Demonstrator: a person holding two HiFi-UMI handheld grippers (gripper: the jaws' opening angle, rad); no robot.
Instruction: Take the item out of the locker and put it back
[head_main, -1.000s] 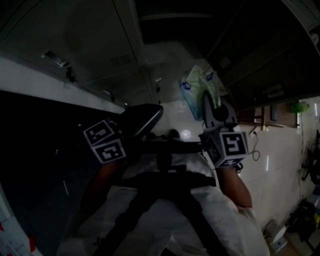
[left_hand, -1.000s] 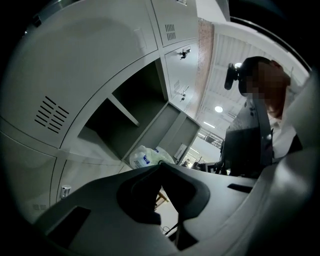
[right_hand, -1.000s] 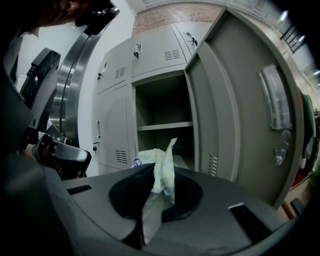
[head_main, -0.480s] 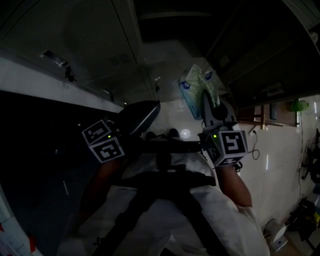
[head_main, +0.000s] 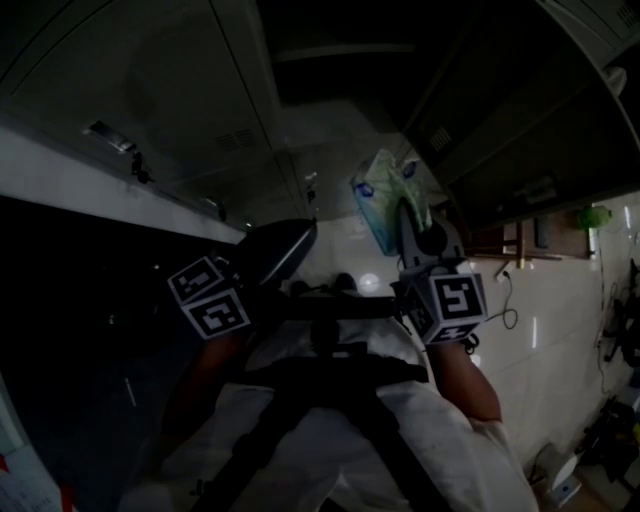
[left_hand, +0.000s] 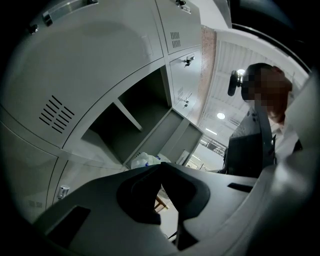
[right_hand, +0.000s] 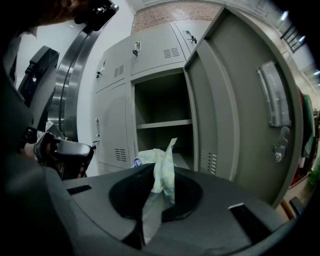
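Now my right gripper (right_hand: 154, 175) points at the open locker (right_hand: 165, 123), fingers clamping the packet (right_hand: 164, 157). My left gripper (left_hand: 161, 170) sits nearer, fingers closed, empty.

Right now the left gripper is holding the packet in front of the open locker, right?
Not the left: the right gripper holds the packet in front of the open locker, as the right gripper view shows. The left gripper is shut on nothing.

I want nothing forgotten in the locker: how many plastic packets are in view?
1. The plastic packet is pinched in the right tool, in front of the open locker. The locker's lower part is partly hidden, so another may sit there.
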